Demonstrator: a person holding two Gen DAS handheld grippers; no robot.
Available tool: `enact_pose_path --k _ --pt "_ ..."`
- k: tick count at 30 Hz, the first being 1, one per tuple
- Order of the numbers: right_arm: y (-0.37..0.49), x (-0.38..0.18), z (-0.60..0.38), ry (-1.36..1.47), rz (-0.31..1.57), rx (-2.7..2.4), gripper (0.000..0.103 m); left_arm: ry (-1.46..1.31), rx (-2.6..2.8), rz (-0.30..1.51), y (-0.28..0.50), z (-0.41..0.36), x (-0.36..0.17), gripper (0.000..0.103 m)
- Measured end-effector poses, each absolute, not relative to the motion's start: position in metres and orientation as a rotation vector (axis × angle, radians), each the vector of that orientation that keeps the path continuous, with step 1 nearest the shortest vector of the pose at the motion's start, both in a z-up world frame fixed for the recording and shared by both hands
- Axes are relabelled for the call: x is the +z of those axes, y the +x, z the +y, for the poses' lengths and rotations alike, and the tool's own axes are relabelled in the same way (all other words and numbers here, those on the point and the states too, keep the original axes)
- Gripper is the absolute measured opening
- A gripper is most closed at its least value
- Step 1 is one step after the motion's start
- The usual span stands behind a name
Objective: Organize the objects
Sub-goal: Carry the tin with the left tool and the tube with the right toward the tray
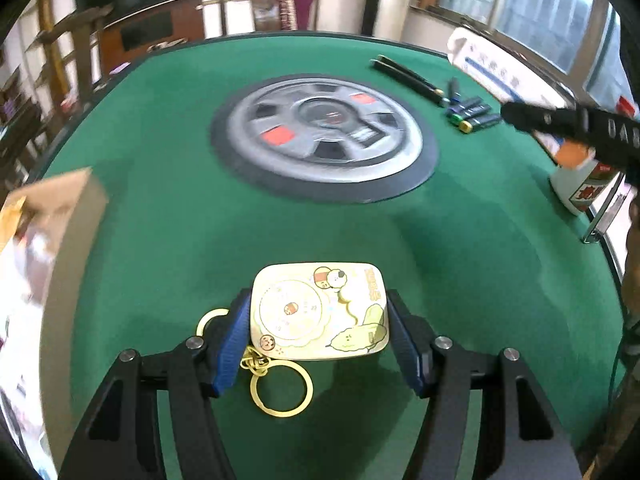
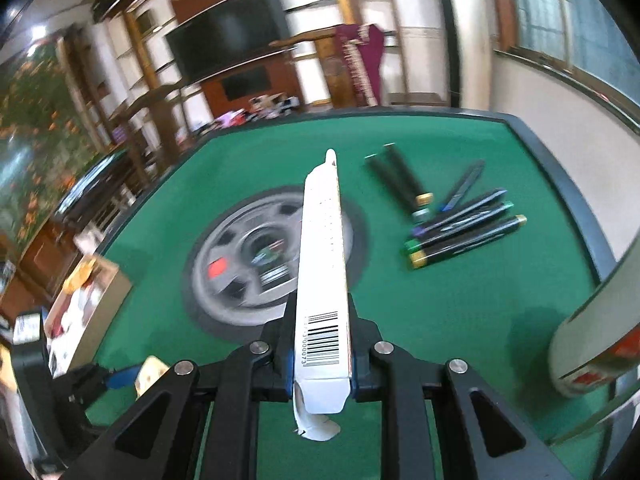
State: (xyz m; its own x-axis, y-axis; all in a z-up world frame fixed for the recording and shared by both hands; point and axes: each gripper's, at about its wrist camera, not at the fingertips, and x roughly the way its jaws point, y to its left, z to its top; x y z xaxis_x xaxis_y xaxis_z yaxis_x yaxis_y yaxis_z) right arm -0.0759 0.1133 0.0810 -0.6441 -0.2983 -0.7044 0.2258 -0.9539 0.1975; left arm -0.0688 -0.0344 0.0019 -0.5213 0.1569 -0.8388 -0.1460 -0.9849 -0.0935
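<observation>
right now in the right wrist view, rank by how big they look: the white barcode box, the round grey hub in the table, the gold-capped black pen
1. round grey hub, widest overall.
2. white barcode box, nearly as long, but held in the right gripper close to the camera, so its look is inflated.
3. gold-capped black pen, clearly smallest.

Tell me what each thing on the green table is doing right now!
Cartoon tin: gripped between the left gripper's jaws.
Gold keyrings: dangling from the tin.
White box: clamped in the right gripper, bottom flap open.
Pens: lying in a pile.
Cardboard box: open.
</observation>
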Motion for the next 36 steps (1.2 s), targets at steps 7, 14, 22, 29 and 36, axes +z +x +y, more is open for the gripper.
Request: enact_pose_path --k 7,14,22,29,36 --pt "-0.036 0.062 0.056 1.138 -0.051 -2.481 0.019 -1.422 2.632 -0.123 -0.042 -0.076 0.001 0.063" --pt "-0.015 0.046 0.022 1.145 -0.013 -2.419 0.019 -1.404 2.637 -0.157 -0.027 -0.090 0.001 0.063" --pt "-0.006 0.037 0.011 1.127 0.004 -2.407 0.019 -1.377 2.642 -0.221 -0.017 -0.100 0.003 0.063" --pt "-0.005 0.037 0.012 1.119 -0.001 -2.411 0.019 -1.344 2.661 -0.235 -0.012 -0.104 0.010 0.063" --pt "-0.001 0.039 0.009 1.102 -0.003 -2.417 0.019 -1.306 2.690 -0.245 -0.004 -0.109 0.026 0.063"
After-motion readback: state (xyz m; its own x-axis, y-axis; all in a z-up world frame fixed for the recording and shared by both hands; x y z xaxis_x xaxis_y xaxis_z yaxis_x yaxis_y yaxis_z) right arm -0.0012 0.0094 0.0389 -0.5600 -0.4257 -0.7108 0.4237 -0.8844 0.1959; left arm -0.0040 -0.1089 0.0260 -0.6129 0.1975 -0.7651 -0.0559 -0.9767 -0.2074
